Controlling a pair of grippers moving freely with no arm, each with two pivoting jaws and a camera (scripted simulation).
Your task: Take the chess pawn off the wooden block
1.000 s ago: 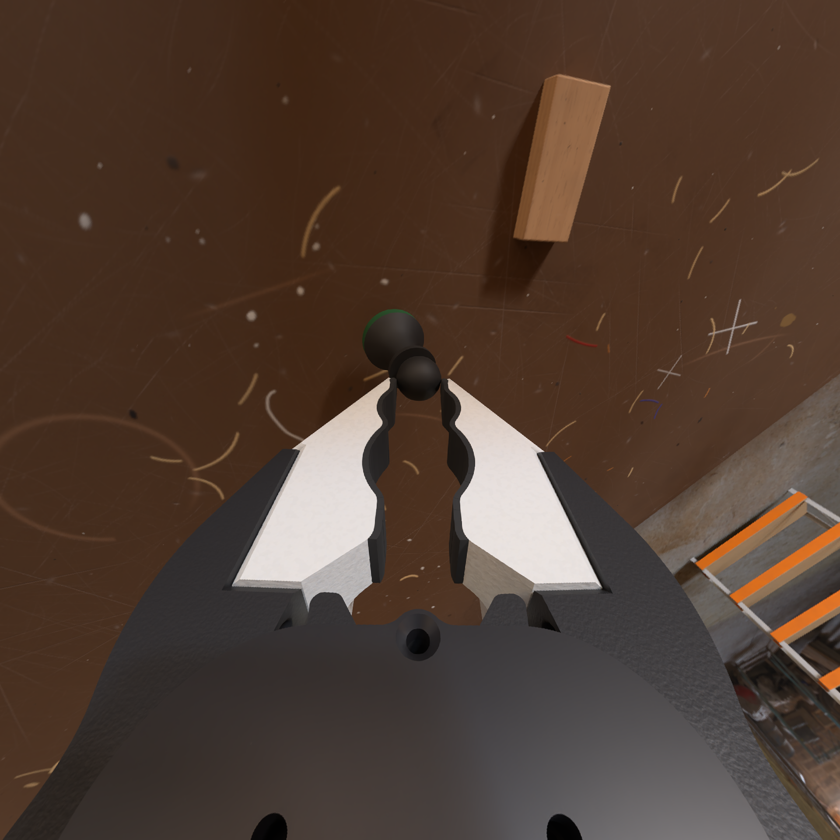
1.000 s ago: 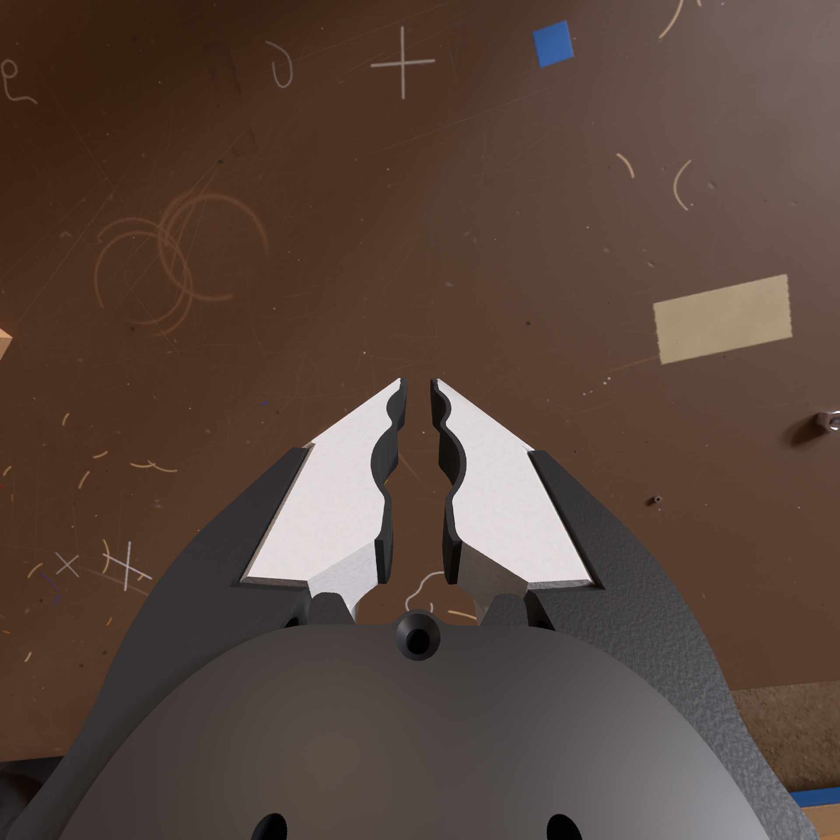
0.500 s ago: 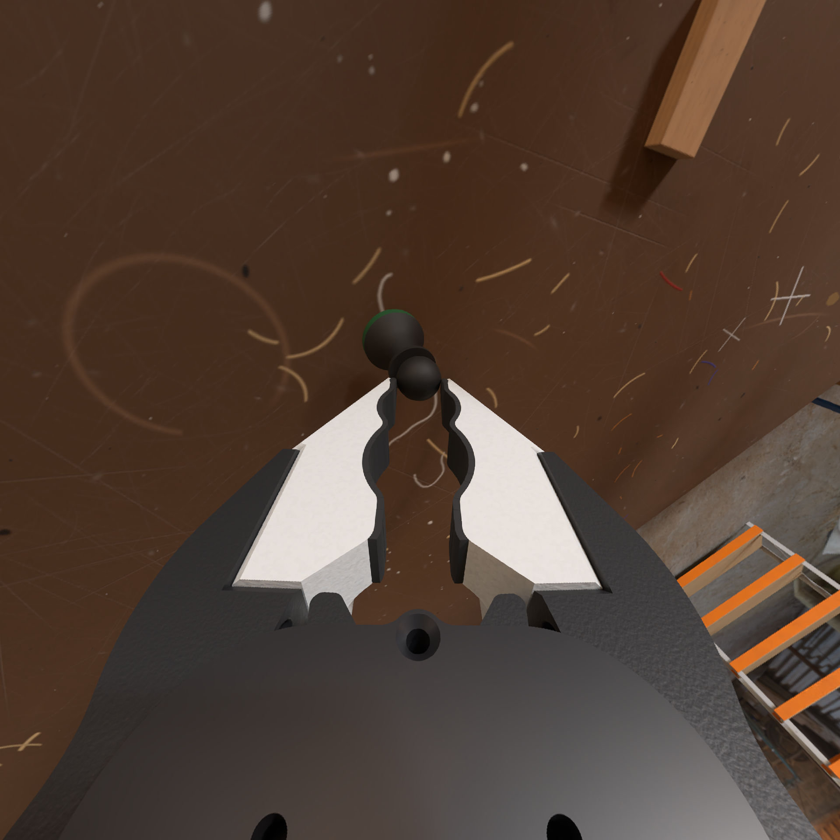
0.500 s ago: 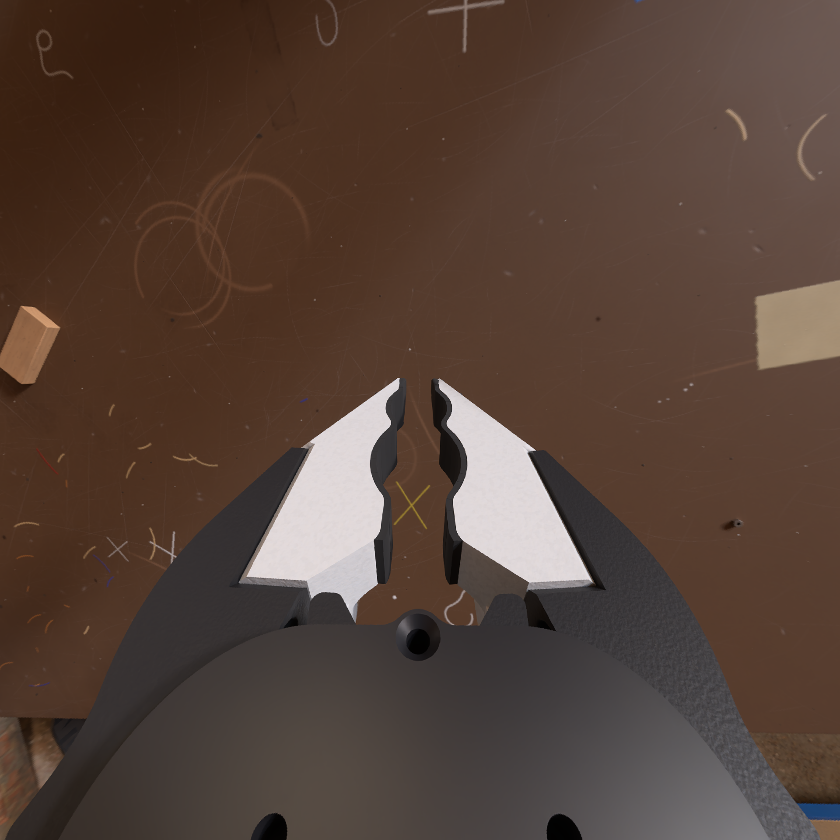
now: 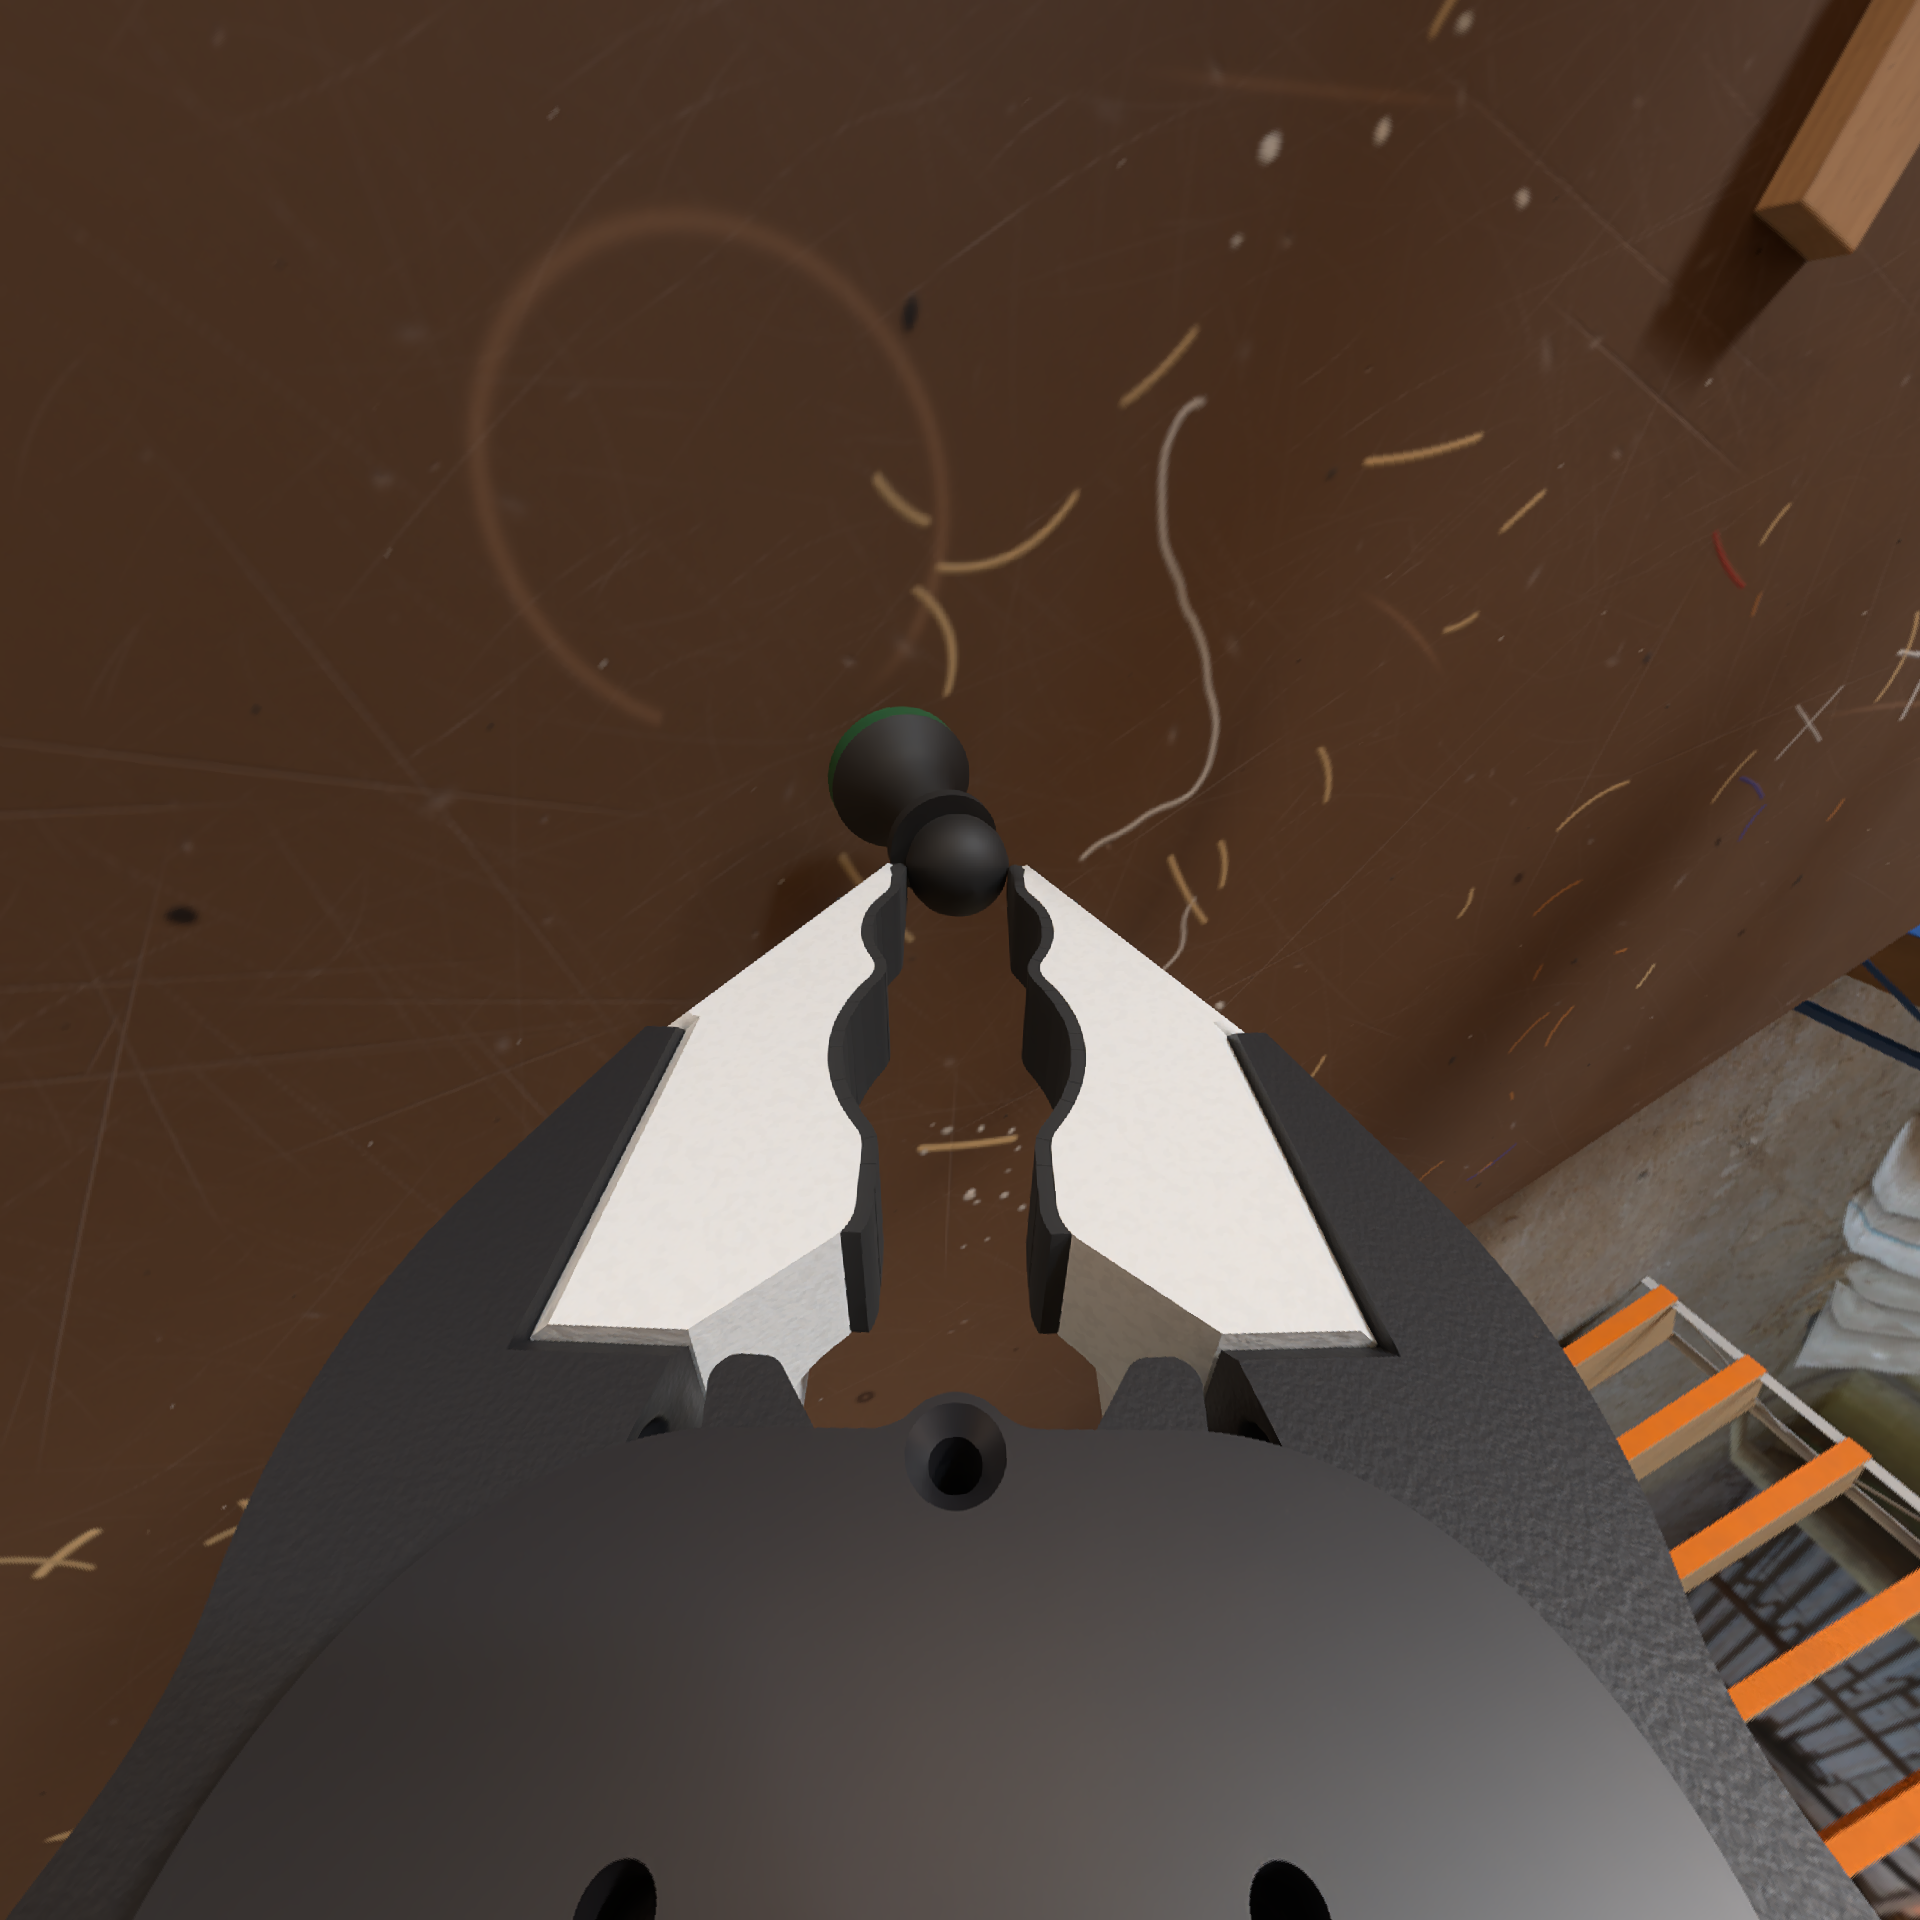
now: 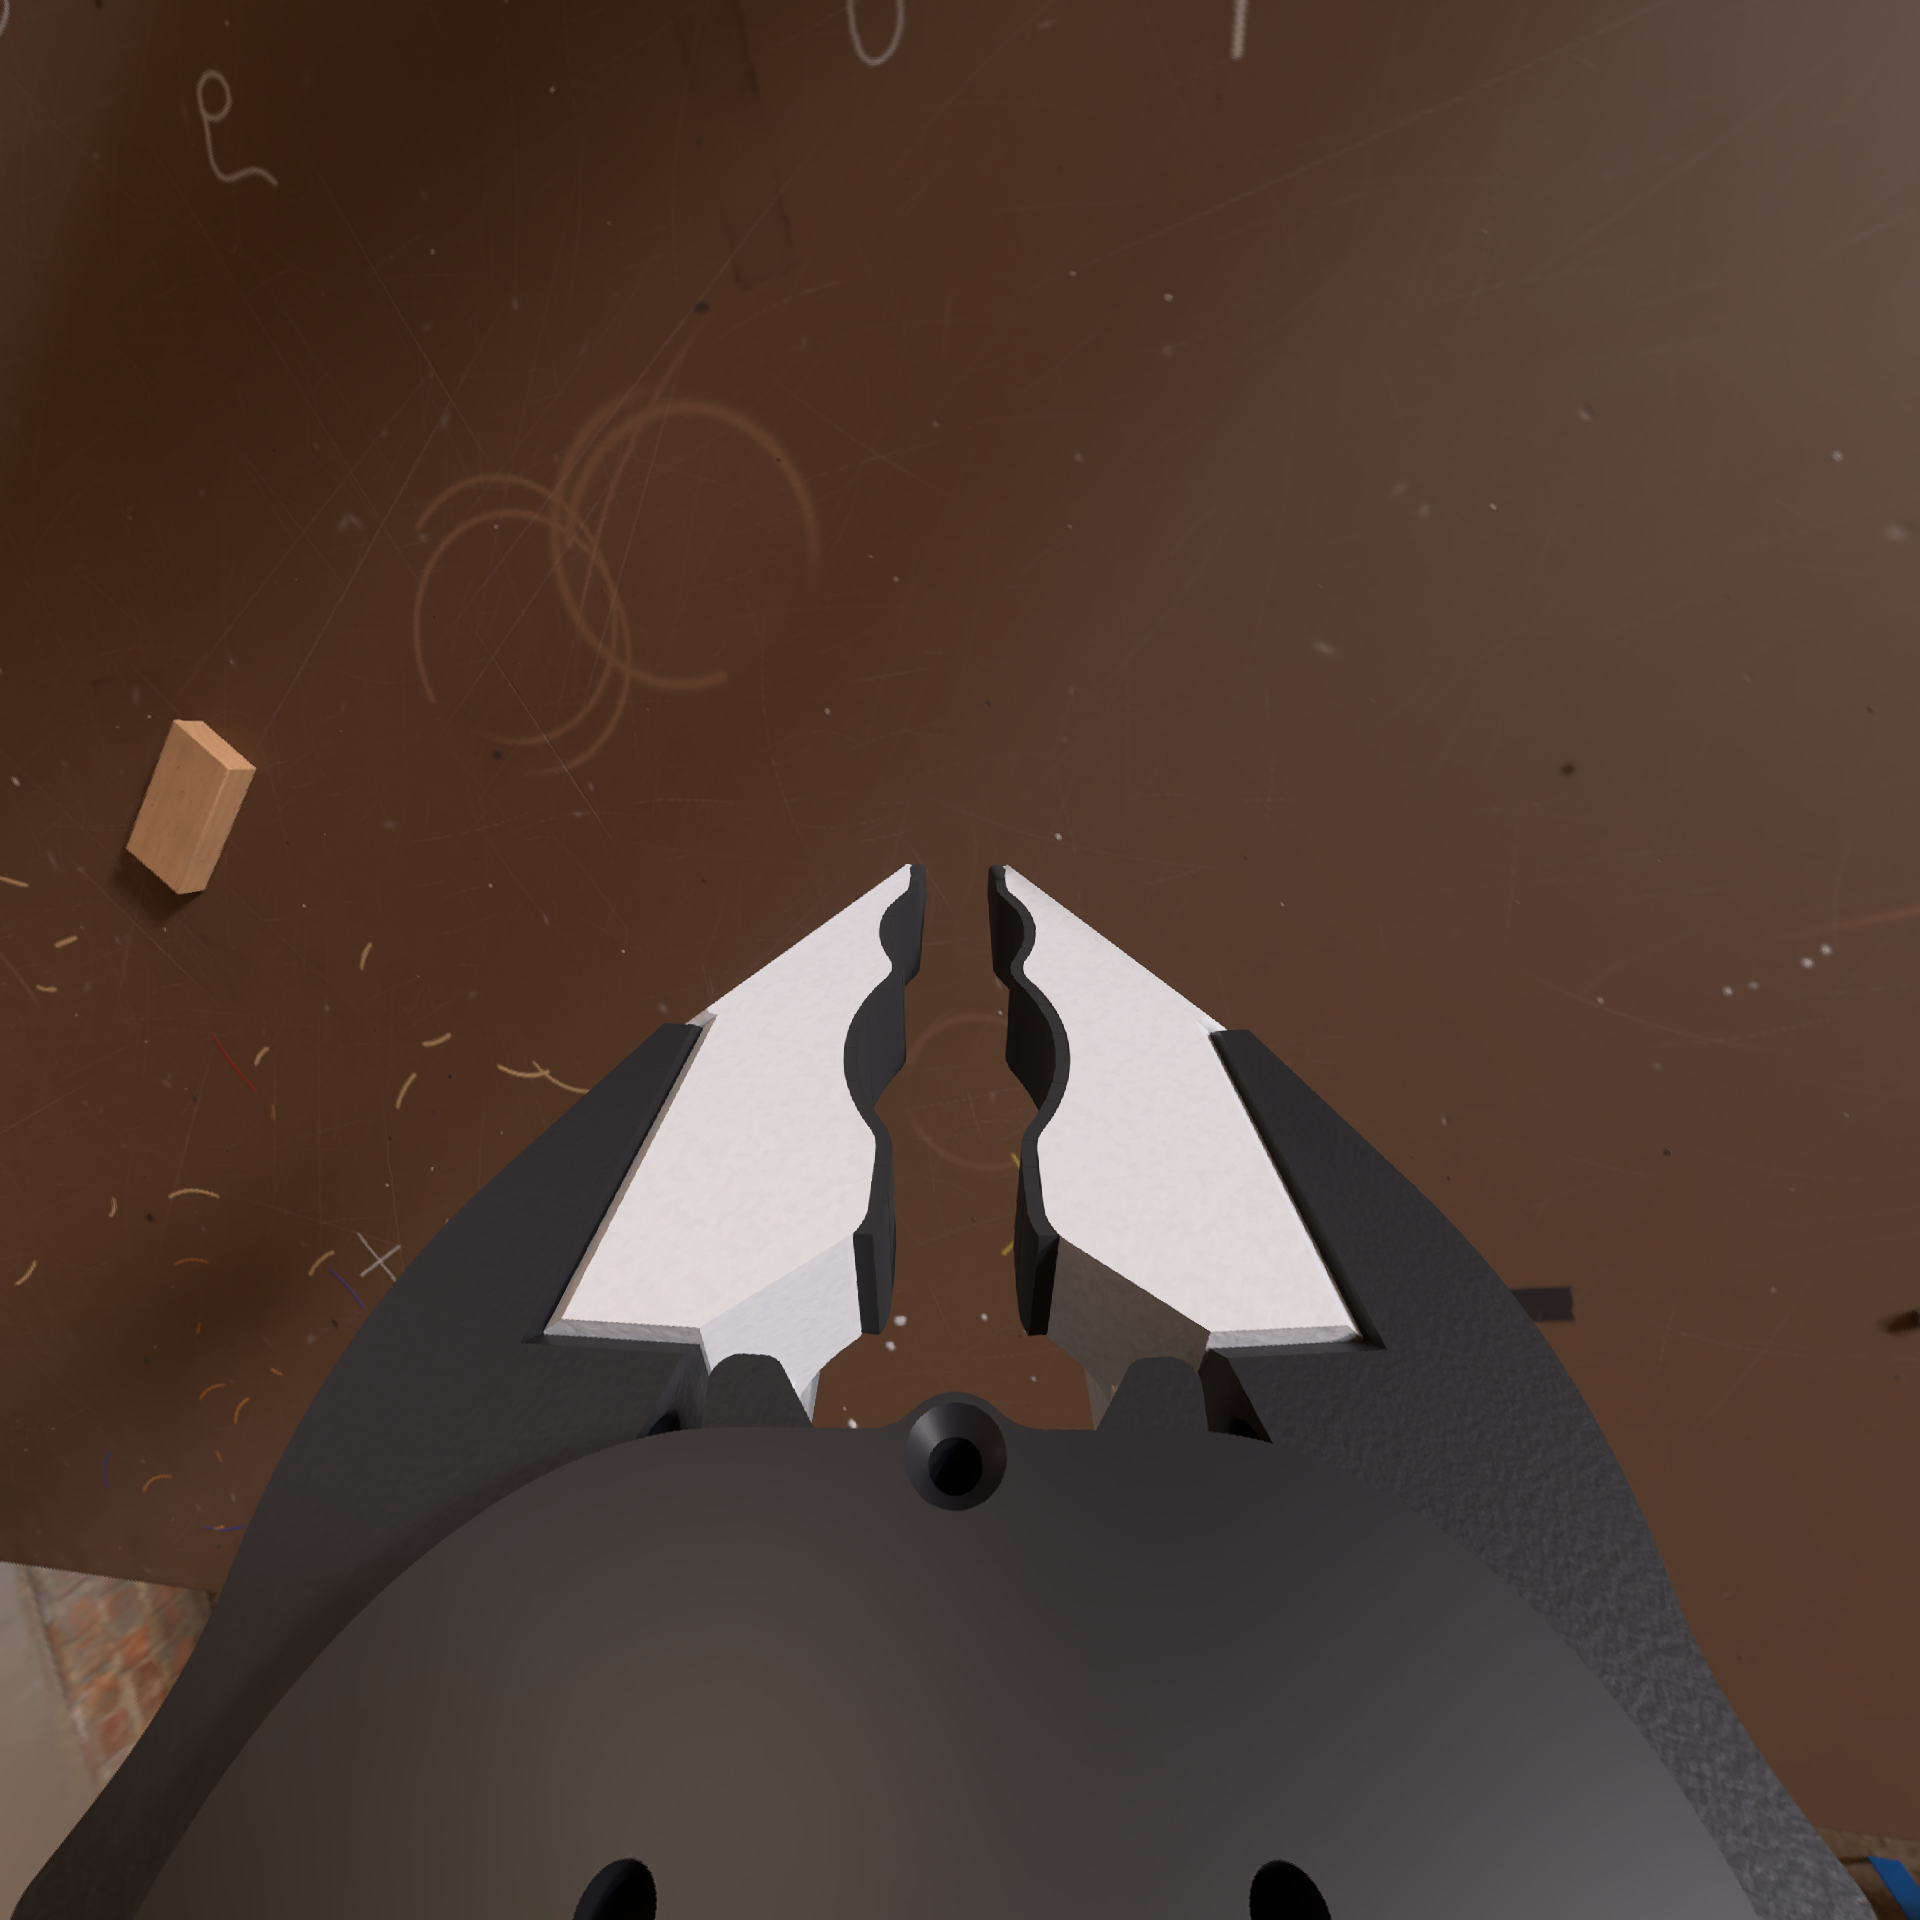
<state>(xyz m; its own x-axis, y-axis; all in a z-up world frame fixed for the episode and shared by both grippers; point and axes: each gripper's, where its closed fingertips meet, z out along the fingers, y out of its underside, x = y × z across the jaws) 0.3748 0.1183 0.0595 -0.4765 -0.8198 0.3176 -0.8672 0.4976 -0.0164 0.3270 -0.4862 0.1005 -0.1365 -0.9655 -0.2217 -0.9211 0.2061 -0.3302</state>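
Pawn pinched at the left tongs' tips, clear of the block

Pawn (image 5: 935, 821), black and glossy, sits with its round head clamped between the tips of the left gripper (image 5: 954, 883). Its wider base points away from the camera and shows a thin green rim at the far edge; the neck is mostly hidden behind the head. The white fingers (image 5: 748, 1122) carry dark wavy pads, and only the very tips touch the pawn.

The right gripper (image 6: 956, 883) holds nothing, its tips drawn near with a narrow gap between them.

The block (image 5: 1844, 135), light smooth wood and oblong, lies on the table (image 5: 416, 727) well apart from the pawn, cut off by the top right edge of the left view. The right view shows it (image 6: 190, 807) whole at far left. The table is dark brown, scratched and flecked, with faint ring marks. Orange-striped frames (image 5: 1756, 1496) lie beyond its edge, partly cut off.
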